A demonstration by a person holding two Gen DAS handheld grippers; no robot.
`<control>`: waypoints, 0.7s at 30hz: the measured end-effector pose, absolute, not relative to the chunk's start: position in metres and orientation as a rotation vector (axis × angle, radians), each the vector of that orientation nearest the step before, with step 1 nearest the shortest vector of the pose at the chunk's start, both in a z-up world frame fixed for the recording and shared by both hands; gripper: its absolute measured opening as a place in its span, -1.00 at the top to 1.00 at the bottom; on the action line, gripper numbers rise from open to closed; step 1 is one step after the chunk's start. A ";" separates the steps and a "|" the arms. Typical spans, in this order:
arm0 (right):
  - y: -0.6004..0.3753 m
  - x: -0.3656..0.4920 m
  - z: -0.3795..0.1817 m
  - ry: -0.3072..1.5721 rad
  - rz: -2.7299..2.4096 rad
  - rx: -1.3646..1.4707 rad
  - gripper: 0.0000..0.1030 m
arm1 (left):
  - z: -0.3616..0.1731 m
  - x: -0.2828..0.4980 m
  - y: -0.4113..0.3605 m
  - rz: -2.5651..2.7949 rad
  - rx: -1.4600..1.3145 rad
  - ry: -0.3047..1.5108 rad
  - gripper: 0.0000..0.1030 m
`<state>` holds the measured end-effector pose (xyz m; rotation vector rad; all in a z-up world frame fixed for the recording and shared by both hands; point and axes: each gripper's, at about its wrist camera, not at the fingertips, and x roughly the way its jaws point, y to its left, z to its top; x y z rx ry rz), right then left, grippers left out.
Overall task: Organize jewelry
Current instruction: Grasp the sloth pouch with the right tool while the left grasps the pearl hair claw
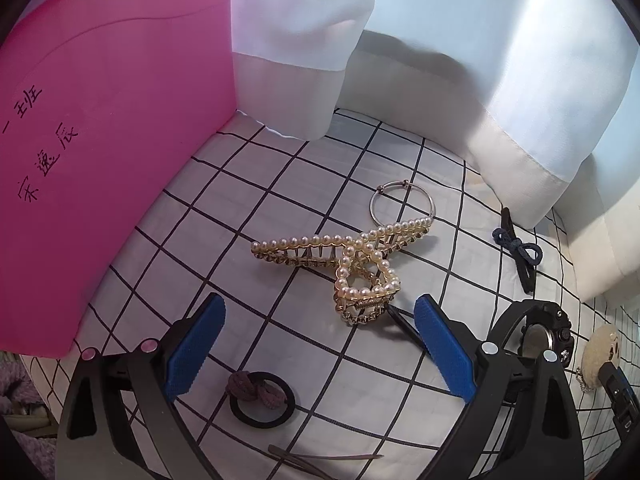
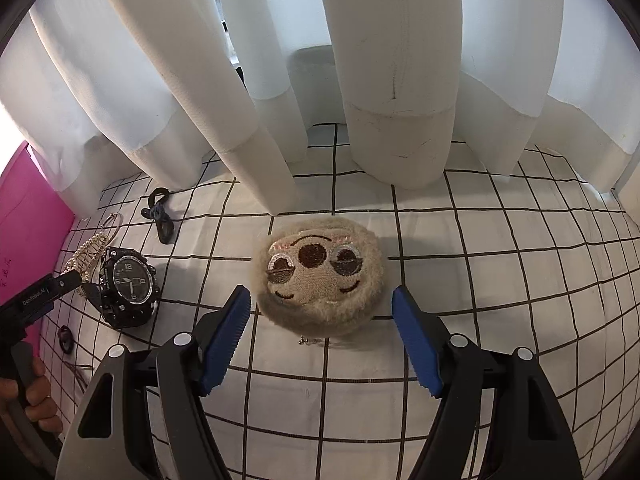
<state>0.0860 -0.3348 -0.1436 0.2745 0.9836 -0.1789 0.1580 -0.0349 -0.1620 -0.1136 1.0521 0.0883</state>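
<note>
While both grippers hang spread and empty, step reads as approach before first pick. Left gripper (image 1: 320, 344) splayed, pearl hair claw (image 1: 344, 258) at frame centre just beyond its tips. Right gripper (image 2: 322, 338) splayed, plush sloth charm (image 2: 318, 276) at frame centre between its tips, untouched. Next: lower, straddle, close gently; claw's shape may resist clean grip.

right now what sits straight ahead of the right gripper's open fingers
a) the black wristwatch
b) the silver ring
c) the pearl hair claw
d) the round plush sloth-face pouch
d: in the right wrist view the plush sloth-face pouch lies centred ahead of the right gripper, untouched between its open jaws, while the black wristwatch lies far off to the left on the checked cloth.
</note>
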 end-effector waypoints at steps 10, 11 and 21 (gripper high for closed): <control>-0.331 0.105 -0.162 1.012 -0.199 0.252 -0.41 | -0.170 0.169 -0.038 0.109 -0.118 1.055 -0.82; -0.330 0.105 -0.164 1.015 -0.197 0.253 -0.41 | -0.171 0.170 -0.038 0.113 -0.118 1.057 -0.82; -0.319 0.109 -0.173 0.993 -0.217 0.173 -0.41 | -0.182 0.184 -0.043 0.142 -0.121 1.076 -0.82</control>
